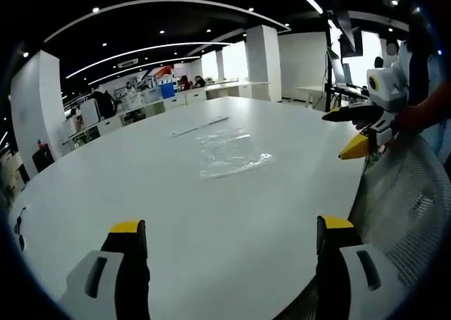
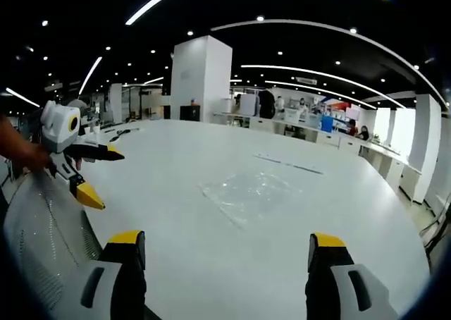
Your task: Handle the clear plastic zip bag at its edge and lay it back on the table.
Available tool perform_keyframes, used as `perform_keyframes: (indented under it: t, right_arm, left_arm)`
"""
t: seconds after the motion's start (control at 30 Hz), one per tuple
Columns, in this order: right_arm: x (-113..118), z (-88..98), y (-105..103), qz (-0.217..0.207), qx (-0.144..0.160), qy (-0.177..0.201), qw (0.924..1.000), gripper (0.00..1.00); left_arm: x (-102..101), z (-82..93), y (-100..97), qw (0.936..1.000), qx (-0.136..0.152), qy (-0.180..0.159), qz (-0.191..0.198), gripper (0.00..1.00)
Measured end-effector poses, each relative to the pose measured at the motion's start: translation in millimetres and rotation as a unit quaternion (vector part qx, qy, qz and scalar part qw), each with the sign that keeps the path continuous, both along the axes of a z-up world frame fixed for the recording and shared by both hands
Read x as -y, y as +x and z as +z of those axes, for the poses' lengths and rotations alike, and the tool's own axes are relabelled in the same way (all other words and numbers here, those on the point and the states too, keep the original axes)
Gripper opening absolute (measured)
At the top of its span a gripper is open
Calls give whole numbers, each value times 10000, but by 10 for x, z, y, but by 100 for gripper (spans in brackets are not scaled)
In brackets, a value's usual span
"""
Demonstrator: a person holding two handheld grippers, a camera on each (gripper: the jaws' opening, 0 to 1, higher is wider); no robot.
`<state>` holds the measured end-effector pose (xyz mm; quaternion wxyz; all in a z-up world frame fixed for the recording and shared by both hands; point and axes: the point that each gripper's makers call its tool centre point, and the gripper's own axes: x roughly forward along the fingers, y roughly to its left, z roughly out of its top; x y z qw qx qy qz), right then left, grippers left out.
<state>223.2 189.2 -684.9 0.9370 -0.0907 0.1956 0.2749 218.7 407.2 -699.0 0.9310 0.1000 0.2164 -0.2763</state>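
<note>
The clear plastic zip bag [image 1: 229, 151] lies flat and crinkled on the white table [image 1: 141, 186], well ahead of both grippers. In the left gripper view my left gripper [image 1: 231, 228] stands open over the near table edge with nothing between its jaws. My right gripper [image 1: 335, 135] comes in from the right, open, held off the table's right edge. In the right gripper view the bag [image 2: 250, 193] lies mid-table beyond my open right gripper [image 2: 225, 241]. The left gripper [image 2: 109, 179] shows at the left, jaws apart, apart from the bag.
A thin pale strip [image 1: 199, 126] lies on the table beyond the bag. A mesh chair back [image 1: 402, 207] stands against the table edge between the grippers. A person's hand [image 1: 430, 108] holds the right gripper. White pillars, desks and people fill the far room.
</note>
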Motion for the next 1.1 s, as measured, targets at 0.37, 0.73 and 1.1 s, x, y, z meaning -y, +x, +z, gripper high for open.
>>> perform_keyframes:
  t: [0.37, 0.73, 1.1]
  right_arm:
    - [47, 17, 11, -93, -115, -10, 9999, 95]
    - [12, 58, 88, -36, -143, -54, 9999, 94]
    - [8, 124, 247, 35, -91, -71, 9999, 93]
  left_arm:
    - [12, 12, -6, 10000, -71, -37, -22, 99]
    - [24, 0, -31, 9997, -216, 0, -72, 99]
    - [-28, 12, -5, 9995, -287, 86, -104, 99]
